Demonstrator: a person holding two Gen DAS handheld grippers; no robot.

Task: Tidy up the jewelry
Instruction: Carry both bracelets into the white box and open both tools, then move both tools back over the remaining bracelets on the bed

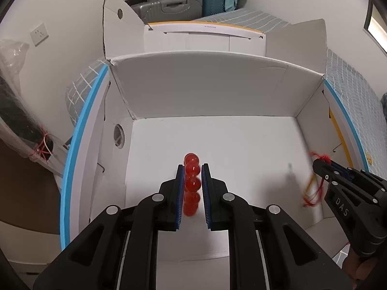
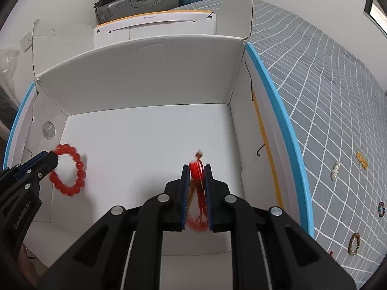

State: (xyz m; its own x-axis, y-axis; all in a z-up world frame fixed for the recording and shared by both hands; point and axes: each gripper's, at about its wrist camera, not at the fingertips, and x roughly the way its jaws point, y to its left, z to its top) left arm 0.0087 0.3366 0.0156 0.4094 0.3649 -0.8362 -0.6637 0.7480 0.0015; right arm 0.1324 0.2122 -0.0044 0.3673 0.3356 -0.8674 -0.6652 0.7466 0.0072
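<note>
My left gripper [image 1: 192, 168] is shut on a red bead bracelet [image 1: 192, 183] and holds it above the floor of an open white cardboard box [image 1: 217, 89]. In the right wrist view the left gripper [image 2: 54, 155] and its bracelet [image 2: 71, 170] hang at the left of the box [image 2: 145, 72]. My right gripper [image 2: 196, 168] is shut on a red string ornament with a tassel [image 2: 198, 193], also inside the box. In the left wrist view the right gripper [image 1: 319, 163] holds the ornament [image 1: 314, 191] near the box's right wall.
The box stands on a grey checked bedspread [image 2: 326, 96]. Several other bracelets [image 2: 353, 240] lie on the bedspread to the right of the box. A second white box [image 1: 205, 38] and suitcases [image 1: 169, 6] stand behind.
</note>
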